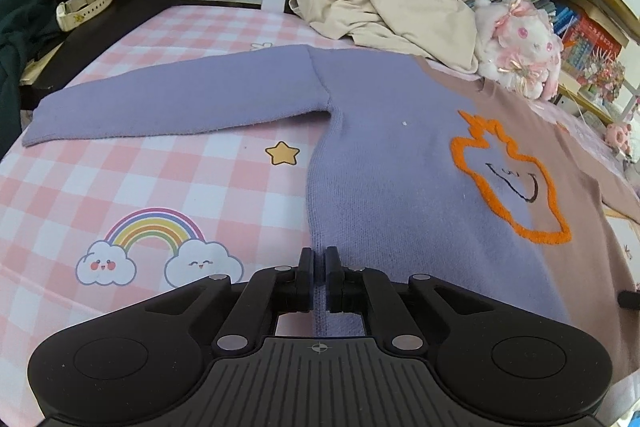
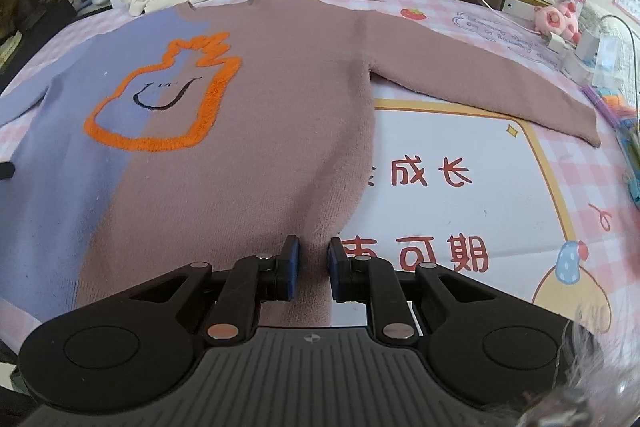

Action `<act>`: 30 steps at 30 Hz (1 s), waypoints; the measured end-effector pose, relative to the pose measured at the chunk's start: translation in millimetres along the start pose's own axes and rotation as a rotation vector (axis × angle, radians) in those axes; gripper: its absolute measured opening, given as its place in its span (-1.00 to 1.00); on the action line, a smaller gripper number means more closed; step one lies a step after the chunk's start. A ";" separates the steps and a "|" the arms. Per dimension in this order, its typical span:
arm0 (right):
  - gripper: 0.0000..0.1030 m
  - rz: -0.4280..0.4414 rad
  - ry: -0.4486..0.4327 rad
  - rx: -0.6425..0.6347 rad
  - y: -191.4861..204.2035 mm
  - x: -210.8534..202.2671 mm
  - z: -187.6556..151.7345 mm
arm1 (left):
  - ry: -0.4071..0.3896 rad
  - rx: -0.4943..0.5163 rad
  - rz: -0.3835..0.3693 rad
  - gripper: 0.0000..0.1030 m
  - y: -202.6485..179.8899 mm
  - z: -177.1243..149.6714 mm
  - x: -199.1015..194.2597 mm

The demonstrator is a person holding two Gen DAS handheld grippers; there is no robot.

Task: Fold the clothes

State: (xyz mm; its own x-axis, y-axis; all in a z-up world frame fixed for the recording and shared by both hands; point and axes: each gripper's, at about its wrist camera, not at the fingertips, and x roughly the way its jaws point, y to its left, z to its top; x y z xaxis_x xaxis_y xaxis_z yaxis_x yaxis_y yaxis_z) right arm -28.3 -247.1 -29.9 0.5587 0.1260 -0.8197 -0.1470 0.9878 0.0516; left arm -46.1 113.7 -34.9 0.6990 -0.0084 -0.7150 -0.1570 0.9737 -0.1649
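The sweater [image 2: 224,131] is lying flat on the checked sheet [image 1: 208,163], sleeves spreading left and right. The left gripper [image 1: 319,269] is clenching the sweater's near left hem edge; the right gripper [image 2: 313,261] is sitting slightly parted over the near right hem. Bare sheet is showing beside both sleeves. Red characters "成长" [image 2: 430,174] are reading near the right sleeve.

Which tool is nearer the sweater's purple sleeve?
Left. The left tool sits at the hem on the purple side of the sweater, below the purple sleeve. The right tool is at the brown side's hem, farther away.
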 end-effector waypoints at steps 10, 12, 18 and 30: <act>-0.03 -0.024 -0.073 0.117 -12.6 -32.8 -10.1 | -0.119 0.060 0.003 0.37 -28.9 3.7 -26.7; 0.11 -0.049 -0.090 0.114 -12.1 -39.6 -12.7 | -0.132 0.102 -0.016 0.48 -43.1 4.2 -29.5; 0.50 -0.104 -0.112 0.161 -22.1 -55.0 -21.8 | -0.102 0.210 -0.085 0.80 -80.6 -0.2 -27.1; 0.67 -0.174 -0.109 0.185 -42.7 -67.8 -37.6 | -0.039 0.281 -0.173 0.80 -128.4 -13.0 -17.1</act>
State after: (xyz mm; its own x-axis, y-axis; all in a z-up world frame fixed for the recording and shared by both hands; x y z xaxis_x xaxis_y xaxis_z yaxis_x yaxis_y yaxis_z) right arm -90.5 -301.3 2.1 0.6483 -0.0480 -0.7598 0.1046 0.9942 0.0265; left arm -46.9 -14.2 -10.3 0.7254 -0.1761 -0.6654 0.1611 0.9833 -0.0845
